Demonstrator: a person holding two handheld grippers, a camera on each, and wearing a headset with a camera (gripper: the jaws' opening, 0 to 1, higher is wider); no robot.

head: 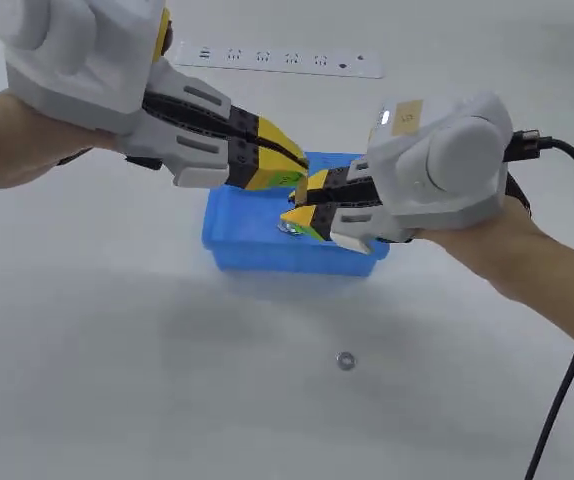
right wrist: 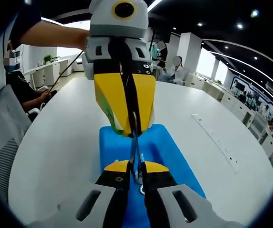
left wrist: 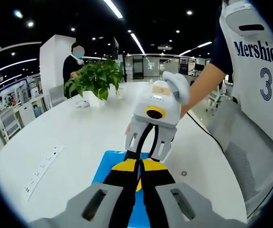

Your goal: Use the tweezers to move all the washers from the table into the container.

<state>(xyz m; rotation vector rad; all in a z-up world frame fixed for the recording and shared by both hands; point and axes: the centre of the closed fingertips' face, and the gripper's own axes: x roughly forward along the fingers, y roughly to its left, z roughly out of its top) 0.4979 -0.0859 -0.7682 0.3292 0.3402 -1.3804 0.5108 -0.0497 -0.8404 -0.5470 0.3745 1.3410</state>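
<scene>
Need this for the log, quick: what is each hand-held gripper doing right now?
Left hand-held gripper: shut on the tweezers.
Right hand-held gripper: shut on the tweezers too, over the blue container.

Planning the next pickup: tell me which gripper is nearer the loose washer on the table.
Right. The right gripper is over the blue container's near side, the side facing the washer; the left gripper is over its far side.

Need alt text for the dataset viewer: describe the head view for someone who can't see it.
Two hand-held grippers, left gripper and right gripper, face each other, tips close, over a blue container on a white table. One washer lies on the table nearer the camera; a power strip lies beyond.
</scene>
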